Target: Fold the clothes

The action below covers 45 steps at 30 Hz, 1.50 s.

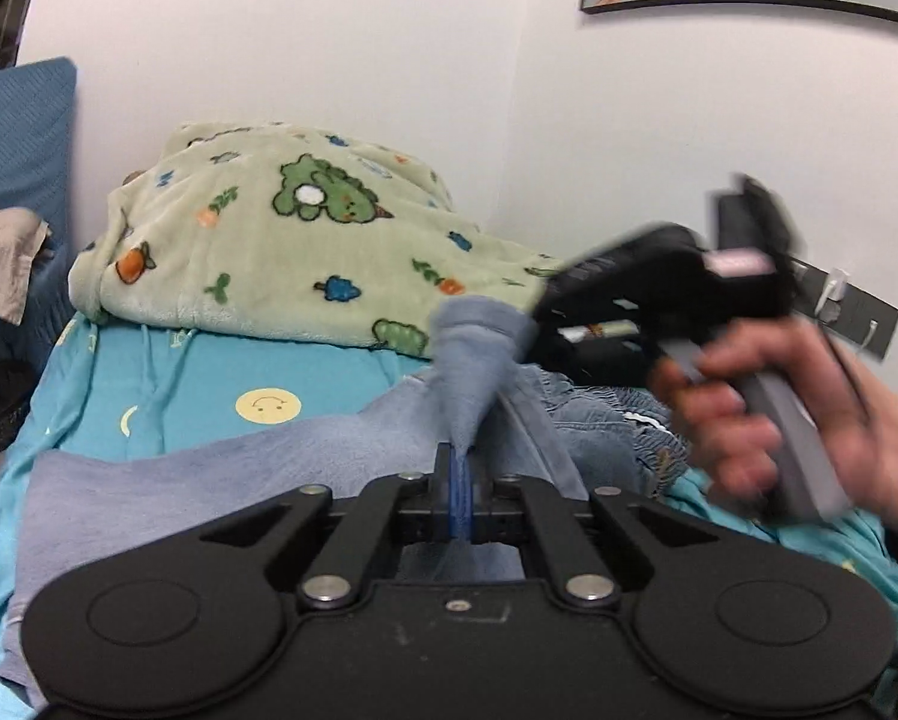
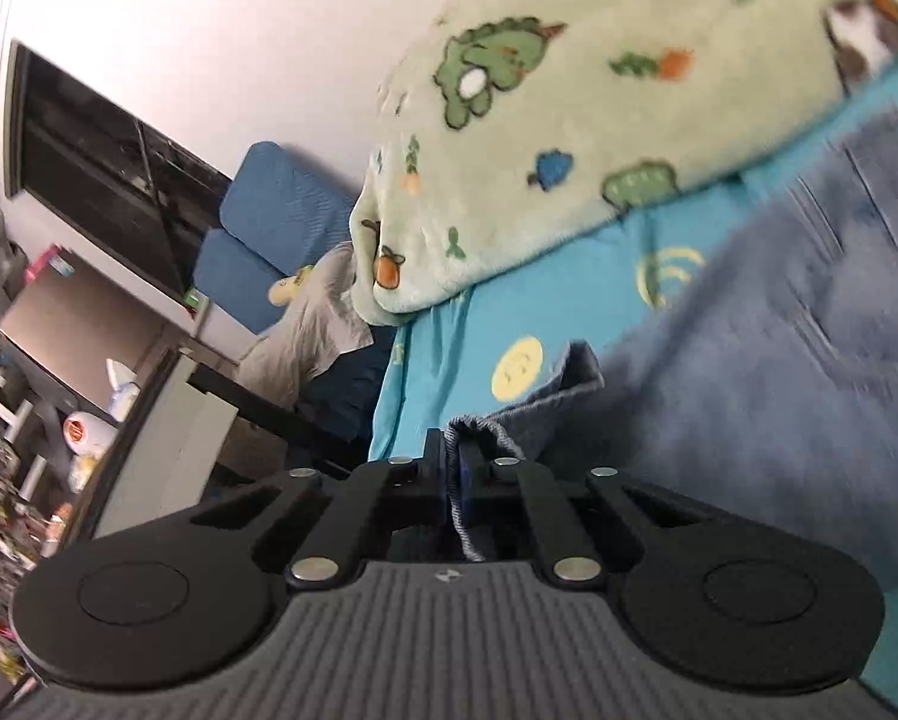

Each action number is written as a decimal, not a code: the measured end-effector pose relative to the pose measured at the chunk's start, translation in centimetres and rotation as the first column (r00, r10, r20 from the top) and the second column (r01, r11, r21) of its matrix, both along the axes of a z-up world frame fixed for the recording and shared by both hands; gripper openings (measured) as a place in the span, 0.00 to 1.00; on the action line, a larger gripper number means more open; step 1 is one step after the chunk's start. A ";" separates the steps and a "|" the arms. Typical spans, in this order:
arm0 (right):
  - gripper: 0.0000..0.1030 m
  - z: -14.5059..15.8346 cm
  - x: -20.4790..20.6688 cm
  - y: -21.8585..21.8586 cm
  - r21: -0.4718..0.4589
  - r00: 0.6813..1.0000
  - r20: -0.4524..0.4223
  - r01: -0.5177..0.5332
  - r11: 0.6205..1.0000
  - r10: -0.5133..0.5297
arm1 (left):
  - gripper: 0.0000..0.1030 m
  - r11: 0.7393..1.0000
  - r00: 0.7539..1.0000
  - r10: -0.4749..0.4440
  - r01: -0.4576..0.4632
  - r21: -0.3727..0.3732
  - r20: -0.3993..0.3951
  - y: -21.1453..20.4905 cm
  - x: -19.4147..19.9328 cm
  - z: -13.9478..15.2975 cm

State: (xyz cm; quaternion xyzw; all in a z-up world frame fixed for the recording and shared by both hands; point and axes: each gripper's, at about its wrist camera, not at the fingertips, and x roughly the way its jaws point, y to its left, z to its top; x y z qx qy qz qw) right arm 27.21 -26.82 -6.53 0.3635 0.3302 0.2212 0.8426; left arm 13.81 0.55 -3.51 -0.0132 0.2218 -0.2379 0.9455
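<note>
A blue-grey garment [image 1: 209, 480] lies spread on the bed, with a gathered waistband at the right. My left gripper [image 1: 459, 468] is shut on a fold of it, and the cloth rises from the jaws in a taut strip. At the top of that strip, in the left wrist view, my right gripper [image 1: 535, 315] pinches a raised bunch of the same cloth, held by a hand [image 1: 766, 420]. In the right wrist view the right gripper [image 2: 451, 459] is shut on a hemmed edge of the garment [image 2: 778, 360], which drapes away to the right.
A pale green fleece blanket [image 1: 281, 240] with cartoon prints is heaped at the back of the teal bedsheet [image 1: 179, 378]. A blue cushion [image 1: 23, 138] stands at the left against the white wall. A cluttered desk and shelves [image 2: 59, 390] lie beyond the bed's edge.
</note>
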 end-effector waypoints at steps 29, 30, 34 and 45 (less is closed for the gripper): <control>0.41 -8.8 -1.5 -5.4 0.170 0.984 -0.155 0.110 0.979 -0.084 | 0.40 0.929 0.984 -0.178 0.169 0.328 -0.005 -5.7 1.2 -6.6; 0.39 -8.9 -1.7 -5.5 0.156 0.984 -0.159 0.109 0.982 -0.084 | 0.41 0.916 0.984 -0.177 0.166 0.366 -0.003 -6.0 1.2 -7.1; 0.34 -9.4 -1.7 -6.0 0.140 0.983 -0.166 0.100 0.985 -0.076 | 0.41 0.865 0.988 -0.150 0.123 0.487 0.017 -7.3 1.5 -9.1; 0.35 -10.4 2.6 -4.8 0.197 0.997 -0.079 0.031 0.980 -0.016 | 0.19 0.878 0.988 -0.068 -0.008 0.478 0.141 -8.7 2.7 -10.3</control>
